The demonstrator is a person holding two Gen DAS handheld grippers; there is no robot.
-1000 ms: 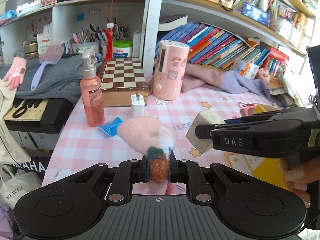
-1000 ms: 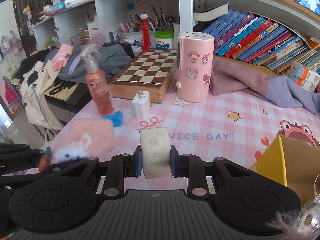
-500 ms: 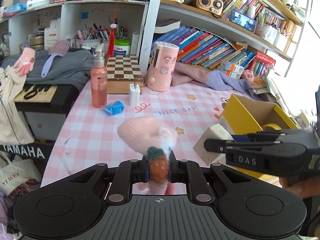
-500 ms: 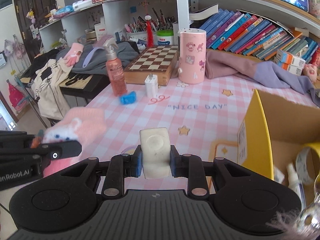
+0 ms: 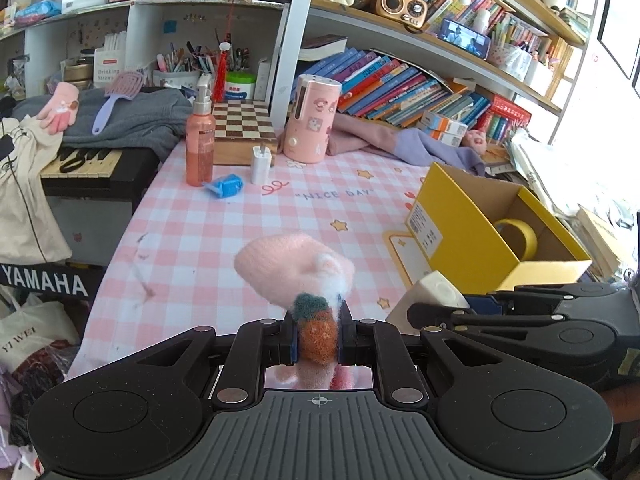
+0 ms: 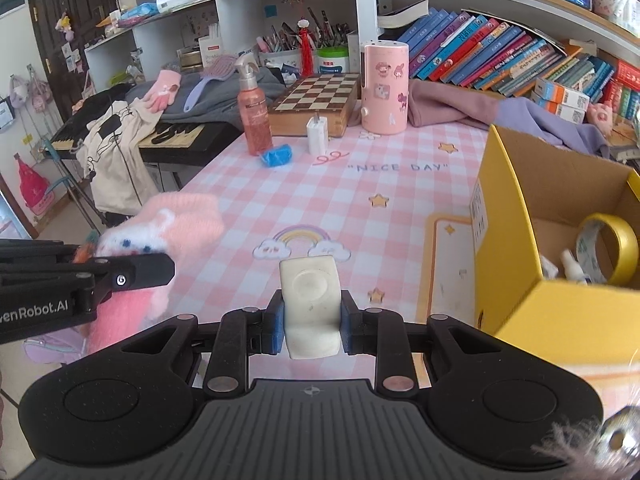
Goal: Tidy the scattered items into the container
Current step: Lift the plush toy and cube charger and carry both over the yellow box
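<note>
My left gripper is shut on a fluffy pink glove with an orange carrot patch, held above the near table edge; the glove also shows in the right wrist view. My right gripper is shut on a white cube-shaped block, held above the table left of the yellow cardboard box. The box holds a yellow tape roll and a small white bottle. The block also shows in the left wrist view.
On the pink checked tablecloth at the far end stand a pink spray bottle, a blue item, a white charger, a chessboard box and a pink cylinder. A keyboard lies left, bookshelves behind.
Both grippers have pulled back toward the near table edge and risen with their loads. The yellow box has come fully into view on the right.
</note>
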